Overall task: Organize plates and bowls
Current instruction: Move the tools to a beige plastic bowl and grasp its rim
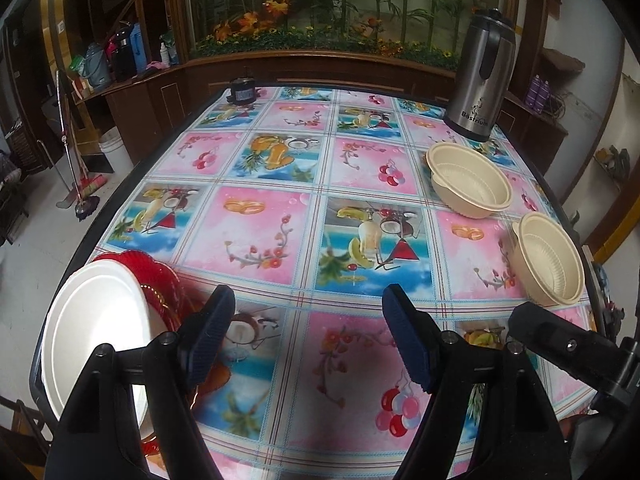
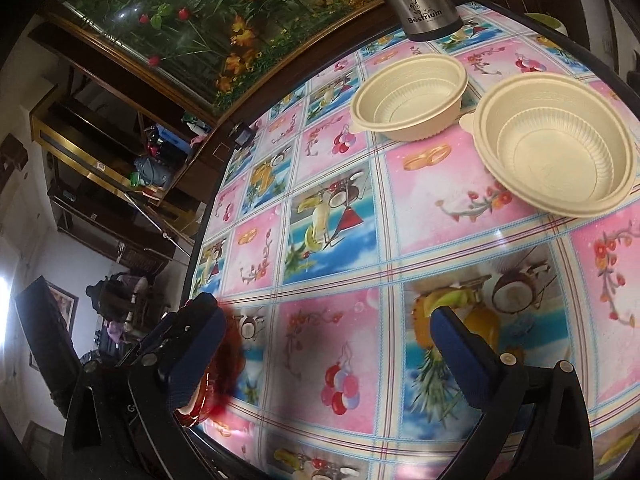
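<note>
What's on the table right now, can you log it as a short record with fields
plates: white plate on red plate, near left corner
bowls: two beige bowls, far bowl and near bowl, apart, upright, empty
other: steel thermos, small dark jar
surface: patterned tablecloth
left gripper: open, holding nothing
right gripper: open, holding nothing

Table [image 1: 280, 208]: covered by a glossy cloth of pink and blue squares with fruit and flower prints, dark edge all round.
Near left corner: a white plate [image 1: 96, 332] lying on a red plate [image 1: 160, 280].
Right side: two cream bowls, the far bowl [image 1: 468, 180] and the near bowl [image 1: 550, 258], close together, both upright.
Far right: a steel flask [image 1: 478, 80], upright.
Far left edge: a small dark jar [image 1: 242, 91].
</note>
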### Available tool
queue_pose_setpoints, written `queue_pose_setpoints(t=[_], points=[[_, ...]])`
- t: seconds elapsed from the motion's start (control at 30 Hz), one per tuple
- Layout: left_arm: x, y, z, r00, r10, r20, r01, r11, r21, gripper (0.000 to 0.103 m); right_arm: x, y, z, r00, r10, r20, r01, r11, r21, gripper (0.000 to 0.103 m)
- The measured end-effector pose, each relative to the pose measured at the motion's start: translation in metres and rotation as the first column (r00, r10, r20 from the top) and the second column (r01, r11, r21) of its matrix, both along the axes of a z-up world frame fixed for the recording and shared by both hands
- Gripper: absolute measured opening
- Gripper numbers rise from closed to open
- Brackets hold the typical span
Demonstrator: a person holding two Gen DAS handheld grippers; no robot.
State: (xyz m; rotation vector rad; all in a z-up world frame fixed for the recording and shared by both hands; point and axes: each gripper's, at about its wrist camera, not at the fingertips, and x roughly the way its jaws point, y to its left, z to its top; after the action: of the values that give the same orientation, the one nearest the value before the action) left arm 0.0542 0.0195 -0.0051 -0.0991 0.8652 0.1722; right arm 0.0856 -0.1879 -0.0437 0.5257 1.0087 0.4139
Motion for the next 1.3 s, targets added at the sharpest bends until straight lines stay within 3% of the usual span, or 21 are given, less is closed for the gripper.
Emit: queue_pose_setpoints(t=[0.3, 0.47, 0.77, 1.07, 1.3], points=[[0.021, -0.015, -0.004, 1.0, -0.017, -0.015, 0.017, 1.0, -0.008, 0.076, 0.013, -0.021, 0.016, 1.0, -0.02, 0.022, 0.021, 1.0, -0.005, 0.103], [0.045, -0.025, 0.001, 1.0, -0.02, -0.016, 0.019, 0.998, -0.059, 0.076, 0.029, -0.038, 0.036, 0.998, -0.043, 0.051, 0.043, 0.999, -0.012, 0.103], [0.117, -0.06, -0.001, 0.999, -0.005, -0.036, 0.001, 0.993, -0.118, 0.076, 0.084, -0.072, 0.067, 0.991, -0.096, 0.093, 0.1, 0.994, -0.044, 0.103], [0.181, -0.098, -0.026, 0.994, -0.004, -0.111, -0.008, 0.994, -0.112, 0.076, 0.162, -0.094, 0.043, 0.995, -0.101, -0.003, 0.101, 0.99, -0.098, 0.101], [0.207, -0.112, -0.039, 0.992, -0.005, -0.126, -0.009, 0.993, -0.114, 0.076, 0.205, -0.092, 0.019, 0.995, -0.087, -0.055, 0.078, 0.985, -0.153, 0.095]])
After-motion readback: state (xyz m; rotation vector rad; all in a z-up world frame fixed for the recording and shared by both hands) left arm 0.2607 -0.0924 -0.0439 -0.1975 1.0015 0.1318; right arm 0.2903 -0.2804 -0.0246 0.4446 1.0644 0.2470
